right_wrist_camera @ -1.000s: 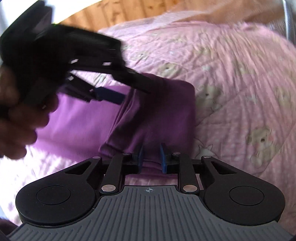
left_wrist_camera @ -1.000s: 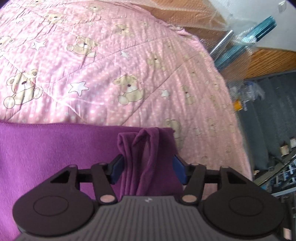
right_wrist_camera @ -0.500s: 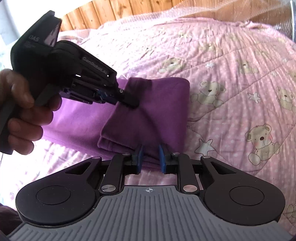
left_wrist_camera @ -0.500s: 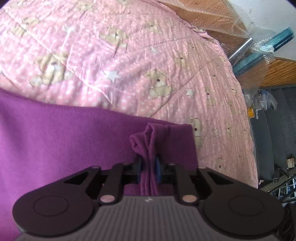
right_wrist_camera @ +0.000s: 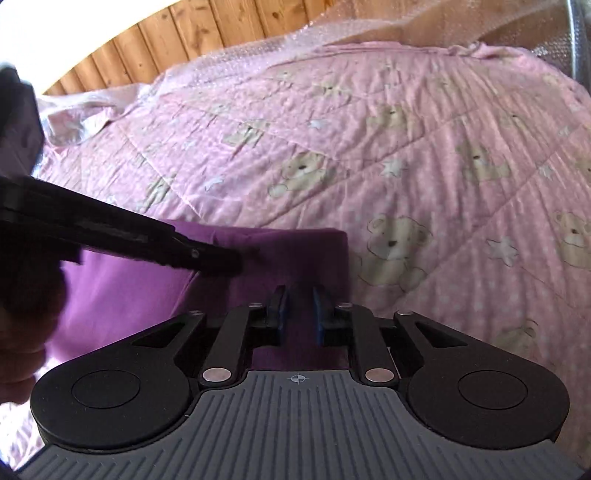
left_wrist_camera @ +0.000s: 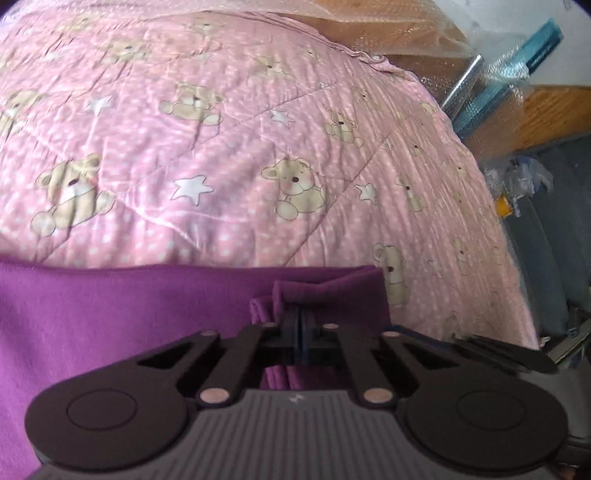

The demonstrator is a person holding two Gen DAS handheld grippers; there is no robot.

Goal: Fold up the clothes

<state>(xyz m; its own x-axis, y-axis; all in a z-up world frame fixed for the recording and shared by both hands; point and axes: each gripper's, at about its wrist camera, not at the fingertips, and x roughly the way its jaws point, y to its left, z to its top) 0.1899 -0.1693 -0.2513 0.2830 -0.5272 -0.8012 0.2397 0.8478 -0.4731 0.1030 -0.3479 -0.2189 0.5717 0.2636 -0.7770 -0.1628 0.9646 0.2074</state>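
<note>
A purple garment point(left_wrist_camera: 110, 317) lies partly folded on the pink teddy-bear quilt point(left_wrist_camera: 229, 155). My left gripper point(left_wrist_camera: 299, 321) is shut on a bunched fold at the garment's right corner, with the pads pressed together. In the right wrist view the garment point(right_wrist_camera: 280, 254) shows a folded right edge. My right gripper point(right_wrist_camera: 299, 308) is shut on its near edge, with thick purple cloth filling the narrow gap between the blue pads point(right_wrist_camera: 279, 308). The left gripper point(right_wrist_camera: 218, 261) comes in from the left and pinches the cloth just beyond, held by a hand point(right_wrist_camera: 26, 325).
The quilt point(right_wrist_camera: 424, 177) covers the whole bed and drops off at the right edge point(left_wrist_camera: 517, 280), beside dark flooring. Bubble wrap and blue-wrapped items point(left_wrist_camera: 509, 74) stand past the far right corner. A wooden plank wall point(right_wrist_camera: 177, 33) runs behind the bed.
The left gripper went from open around the bunched fold to shut on it, and has come down closer to the garment. The right gripper has kept its hold on the near edge.
</note>
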